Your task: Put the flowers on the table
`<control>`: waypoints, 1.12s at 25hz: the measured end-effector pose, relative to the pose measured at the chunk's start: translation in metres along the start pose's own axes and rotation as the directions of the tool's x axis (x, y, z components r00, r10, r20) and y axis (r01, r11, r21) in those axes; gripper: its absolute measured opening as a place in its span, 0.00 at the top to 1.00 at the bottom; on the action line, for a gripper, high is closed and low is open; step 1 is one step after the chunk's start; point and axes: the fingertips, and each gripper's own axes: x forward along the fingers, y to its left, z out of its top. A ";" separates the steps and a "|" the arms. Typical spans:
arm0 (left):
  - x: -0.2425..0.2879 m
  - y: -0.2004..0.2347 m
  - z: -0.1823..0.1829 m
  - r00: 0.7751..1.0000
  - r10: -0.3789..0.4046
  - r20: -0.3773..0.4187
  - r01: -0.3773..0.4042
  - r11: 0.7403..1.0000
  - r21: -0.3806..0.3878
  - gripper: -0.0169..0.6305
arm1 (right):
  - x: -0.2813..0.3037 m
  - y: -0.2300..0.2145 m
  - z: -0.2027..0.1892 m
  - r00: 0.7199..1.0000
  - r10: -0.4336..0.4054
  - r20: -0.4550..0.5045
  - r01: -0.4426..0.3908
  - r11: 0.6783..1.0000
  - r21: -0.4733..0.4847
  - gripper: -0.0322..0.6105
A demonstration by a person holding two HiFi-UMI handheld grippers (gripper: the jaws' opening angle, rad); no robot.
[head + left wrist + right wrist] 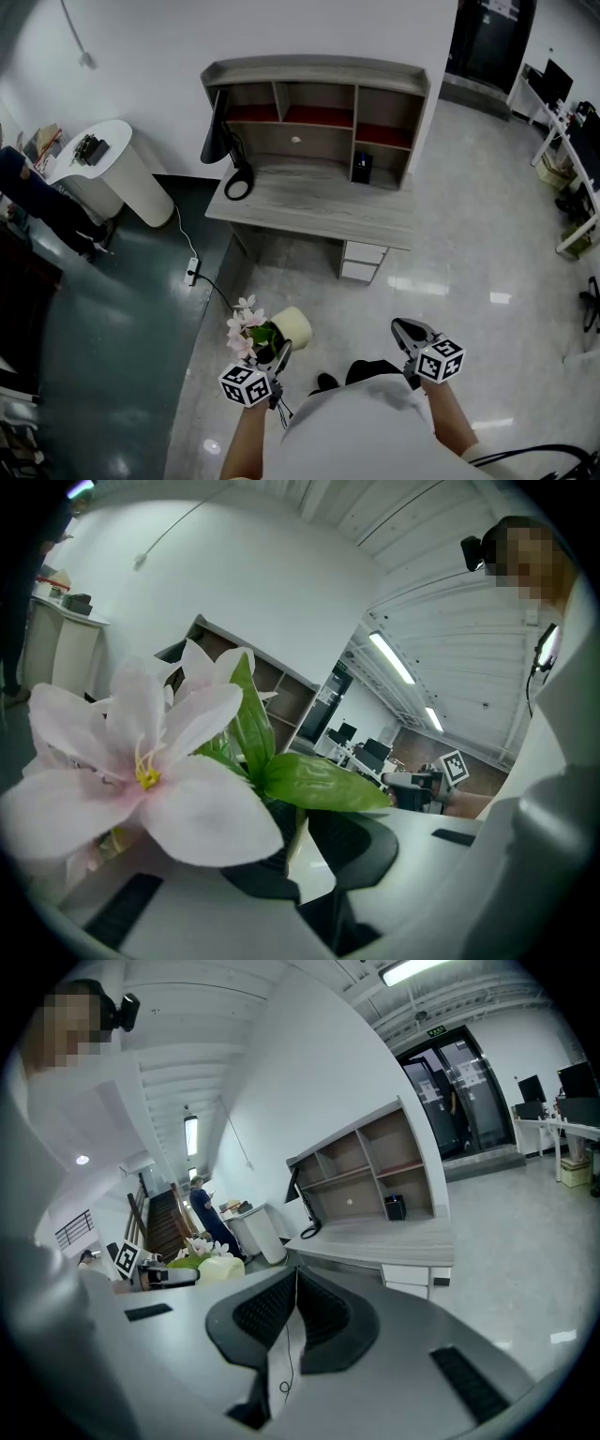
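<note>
Grey wood desk (309,204) on glossy floor (469,272); left gripper (283,352) clamped on flower pot (294,327), right gripper (401,325) closed

The head view looks steeply down on the desk (309,211), well ahead. Both gripper views face it from low, the left apparently crowded by close flowers (141,771).
</note>
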 end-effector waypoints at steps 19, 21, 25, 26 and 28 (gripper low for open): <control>-0.008 0.048 0.017 0.997 0.071 0.022 -0.070 0.997 -0.029 0.89 | 0.067 0.014 0.007 0.993 0.082 -0.082 -0.085 0.996 -0.022 0.92; -0.002 0.054 0.020 0.997 0.078 0.020 -0.078 0.997 -0.030 0.89 | 0.079 0.011 0.011 0.992 0.093 -0.090 -0.096 0.995 -0.024 0.92; 0.011 0.066 0.033 0.996 0.092 0.018 -0.092 0.995 -0.030 0.89 | 0.105 0.006 0.024 0.987 0.119 -0.105 -0.123 0.992 -0.030 0.92; 0.015 0.070 0.037 0.995 0.096 0.017 -0.096 0.995 -0.030 0.89 | 0.112 0.004 0.027 0.986 0.125 -0.108 -0.129 0.991 -0.029 0.92; 0.022 0.076 0.043 0.994 0.104 0.016 -0.103 0.994 -0.031 0.89 | 0.124 -0.002 0.033 0.984 0.133 -0.114 -0.137 0.990 -0.026 0.92</control>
